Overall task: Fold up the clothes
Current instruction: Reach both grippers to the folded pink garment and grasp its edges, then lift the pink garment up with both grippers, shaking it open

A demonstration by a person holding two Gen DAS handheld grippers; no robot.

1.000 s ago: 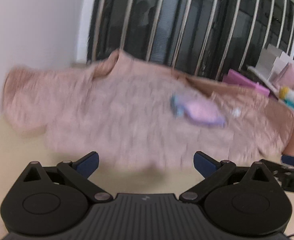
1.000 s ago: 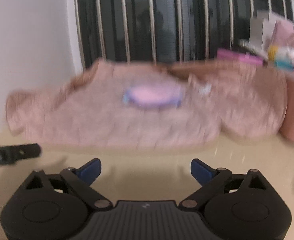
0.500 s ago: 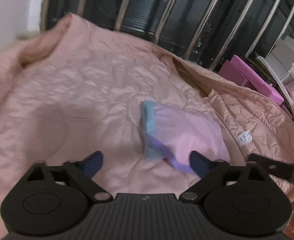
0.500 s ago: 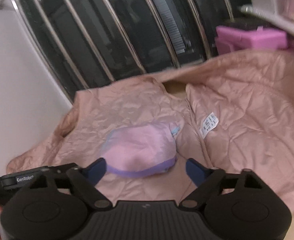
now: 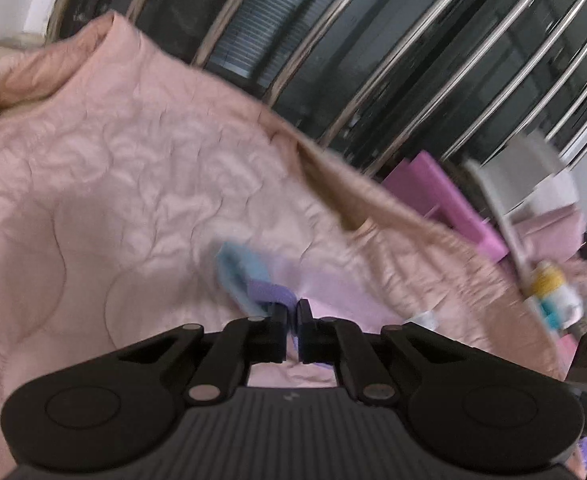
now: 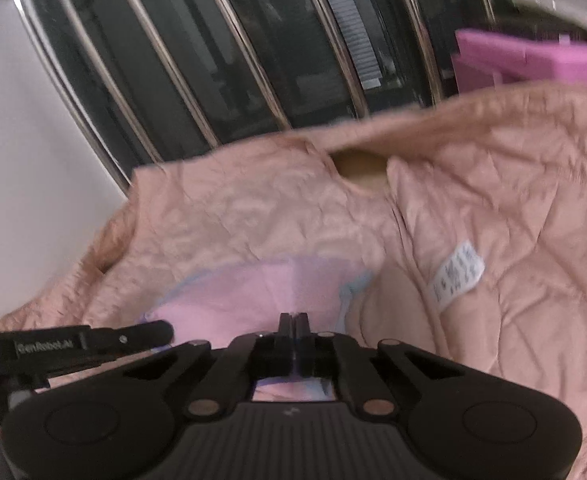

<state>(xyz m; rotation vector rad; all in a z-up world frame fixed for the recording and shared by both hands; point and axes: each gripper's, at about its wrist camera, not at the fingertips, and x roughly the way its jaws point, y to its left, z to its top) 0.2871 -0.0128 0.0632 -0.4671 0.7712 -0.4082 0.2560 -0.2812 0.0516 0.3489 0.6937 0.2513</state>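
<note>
Left wrist view: left tool (image 5: 292,312) clenched on small pink garment with purple-blue trim (image 5: 261,280), lying atop quilted pink jacket (image 5: 113,184). Right tool (image 6: 294,322) clenched on its pink fabric too. Lift both evenly, leave jacket undisturbed.

text: "GenRobot.AI", white print | on: black arm of the left gripper (image 6: 85,346), seen in the right wrist view | label: white care tag (image 6: 457,274) sewn on the pink quilted jacket (image 6: 513,220), dark print too blurred to read | other readable text: none
</note>
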